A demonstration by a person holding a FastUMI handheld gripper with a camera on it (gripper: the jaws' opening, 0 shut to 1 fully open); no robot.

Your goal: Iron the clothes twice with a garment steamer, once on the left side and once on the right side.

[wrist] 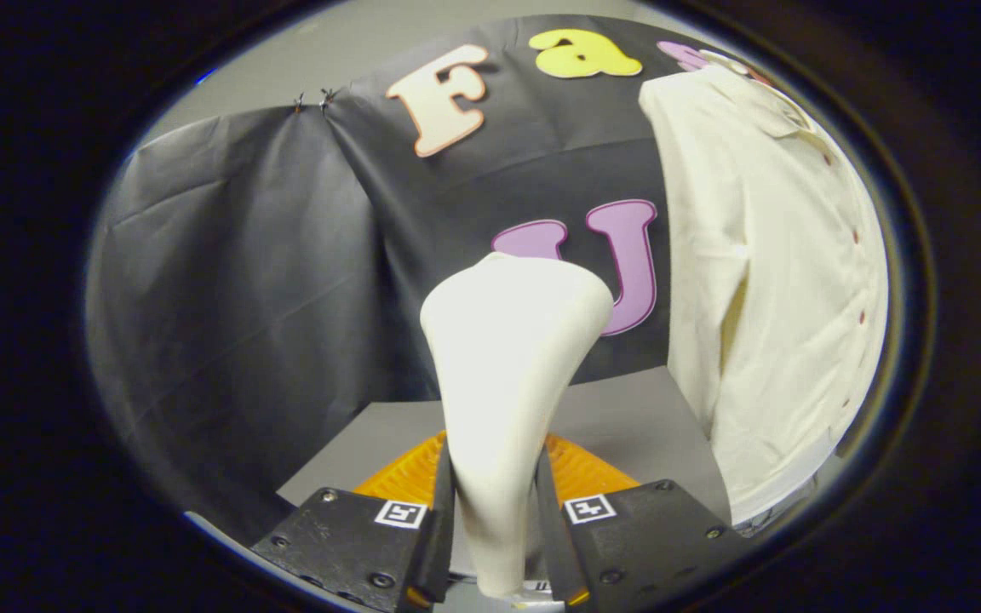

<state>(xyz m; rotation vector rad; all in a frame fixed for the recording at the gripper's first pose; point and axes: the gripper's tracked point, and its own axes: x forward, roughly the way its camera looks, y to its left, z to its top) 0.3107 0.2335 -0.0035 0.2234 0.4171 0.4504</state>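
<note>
Between the two fingers of the gripper [495, 545] stands the handle of a garment steamer [507, 358], and both fingers press against its sides, clamped on it. Each finger carries a small square black-and-white marker near its tip; no readable writing shows on them. Smooth, matte and cream-white, the steamer rises from a narrow stem and flares into a broad, rounded head ahead of the fingers. Just behind the stem, low down, lies a ribbed orange piece [580, 472] on a flat grey table [627, 417]. To the right of the steamer head, apart from it, hangs a cream shirt [763, 281] of soft woven cloth, with a collar and a row of small dark buttons. Creased black cloth [243, 281] forms the booth wall beyond.
</note>
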